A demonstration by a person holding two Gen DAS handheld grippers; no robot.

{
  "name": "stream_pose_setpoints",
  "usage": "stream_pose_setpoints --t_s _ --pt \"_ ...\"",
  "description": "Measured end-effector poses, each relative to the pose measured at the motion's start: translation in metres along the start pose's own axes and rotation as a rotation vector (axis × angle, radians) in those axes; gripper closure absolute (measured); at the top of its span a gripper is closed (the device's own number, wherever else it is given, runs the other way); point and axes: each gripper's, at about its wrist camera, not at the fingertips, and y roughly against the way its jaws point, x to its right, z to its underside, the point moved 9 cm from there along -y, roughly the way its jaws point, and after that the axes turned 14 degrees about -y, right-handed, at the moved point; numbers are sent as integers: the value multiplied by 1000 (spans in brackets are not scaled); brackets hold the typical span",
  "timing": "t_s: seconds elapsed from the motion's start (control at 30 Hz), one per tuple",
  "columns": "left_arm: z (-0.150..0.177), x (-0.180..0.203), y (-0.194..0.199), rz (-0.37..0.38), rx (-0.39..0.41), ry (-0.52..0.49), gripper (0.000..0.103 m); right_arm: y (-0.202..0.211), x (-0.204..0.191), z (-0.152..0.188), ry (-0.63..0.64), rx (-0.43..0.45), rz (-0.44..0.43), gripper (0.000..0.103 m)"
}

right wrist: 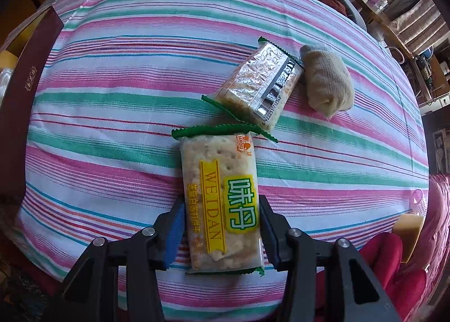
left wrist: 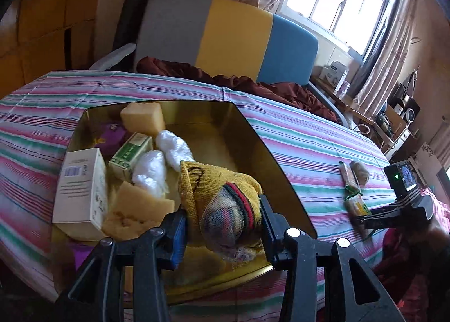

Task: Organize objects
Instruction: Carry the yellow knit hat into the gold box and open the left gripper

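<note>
My left gripper [left wrist: 222, 223] is shut on a rolled yellow sock [left wrist: 222, 198] with red and green bands, held over the open gold tin [left wrist: 253, 136]. The tin holds a white box [left wrist: 81, 189], a green box [left wrist: 130, 154], yellow sponges [left wrist: 143, 116], white plastic wads [left wrist: 174, 147] and a purple item [left wrist: 112, 136]. My right gripper [right wrist: 222, 218] is shut on a WEIDAN cracker pack [right wrist: 222, 198] lying on the striped cloth [right wrist: 112, 97]. A second cracker pack [right wrist: 258, 83] and a beige rolled sock [right wrist: 329, 83] lie just beyond it.
The tin's maroon outer wall [right wrist: 25, 83] shows at the left of the right wrist view. A yellow sponge [right wrist: 407, 232] sits at the table's right edge near red cloth. A striped sofa [left wrist: 225, 35] and dark red blanket [left wrist: 253, 83] lie behind the table.
</note>
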Motion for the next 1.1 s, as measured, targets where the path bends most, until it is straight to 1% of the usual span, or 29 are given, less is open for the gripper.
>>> stream_pose_setpoints --t_s 0.13,0.23,0.33,0.43,0.63,0.77,1.1 --pt "12 -10 0 -28 -23 1 58 2 -5 0 6 8 8 54" --pt "16 -10 -2 -17 -32 -1 58 4 -8 1 9 12 13 54" --pt "17 -4 -5 0 -43 -28 58 6 -11 2 9 12 14 54" --pt "25 1 -14 2 -89 -59 58 7 -11 1 9 12 14 54" --pt "42 0 -32 -21 -163 -98 58 6 -3 0 8 13 13 54" --pt "45 -1 -36 -35 -166 -112 52 6 0 -1 8 12 13 54" --pt "44 -1 -32 -75 -161 -134 48 10 -6 -1 19 19 28 54"
